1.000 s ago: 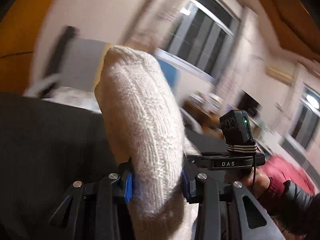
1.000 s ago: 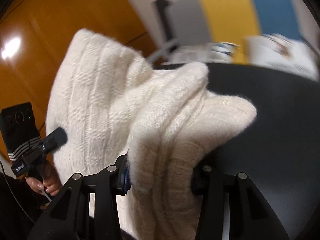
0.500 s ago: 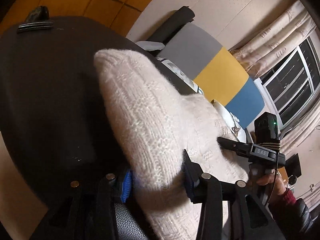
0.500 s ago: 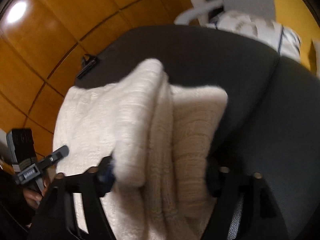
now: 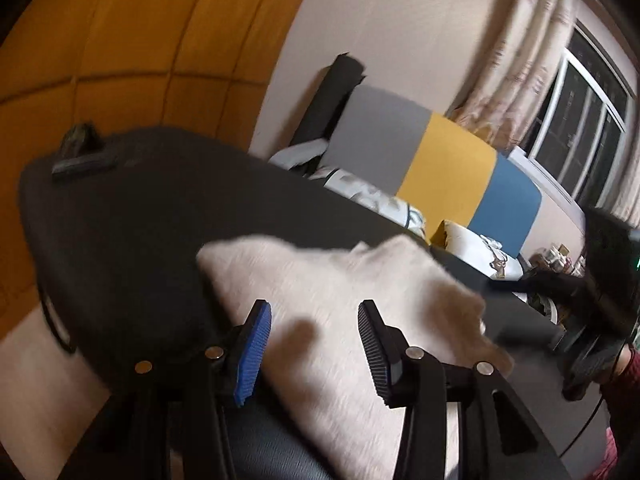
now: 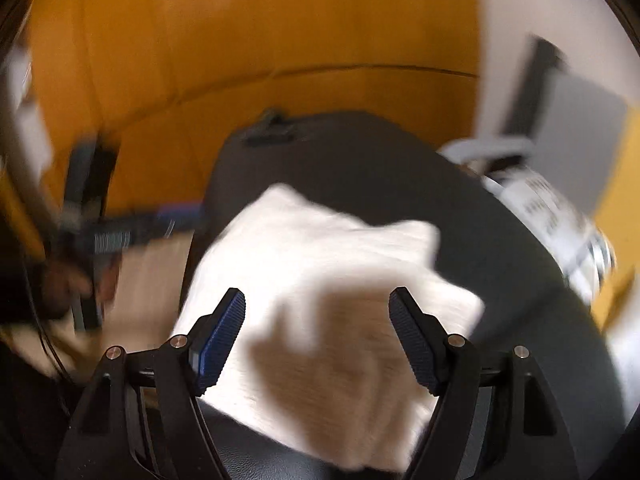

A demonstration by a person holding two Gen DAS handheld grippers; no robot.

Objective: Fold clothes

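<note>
A white knit sweater (image 5: 340,292) lies folded in a bundle on a black padded surface (image 5: 140,220). My left gripper (image 5: 314,340) hovers just over the bundle's near end, jaws apart, blue pads (image 5: 252,344) clear of the knit. In the right wrist view the same sweater (image 6: 320,264) spreads below my right gripper (image 6: 318,332), which is open wide with nothing pinched. The left gripper (image 6: 120,232) shows blurred at the left there. The right gripper (image 5: 592,308) shows dark at the right edge of the left wrist view.
A small dark object (image 5: 80,152) rests on the far corner of the black surface (image 6: 360,152). Behind stand a grey, yellow and blue panel (image 5: 440,152), pale pillows (image 5: 472,244), an orange wood wall (image 6: 240,40) and a curtained window (image 5: 592,100). Pale floor (image 5: 40,380) lies left.
Both grippers have let go of the sweater and drawn back. The sweater, earlier lifted between the jaws, now lies on the black surface.
</note>
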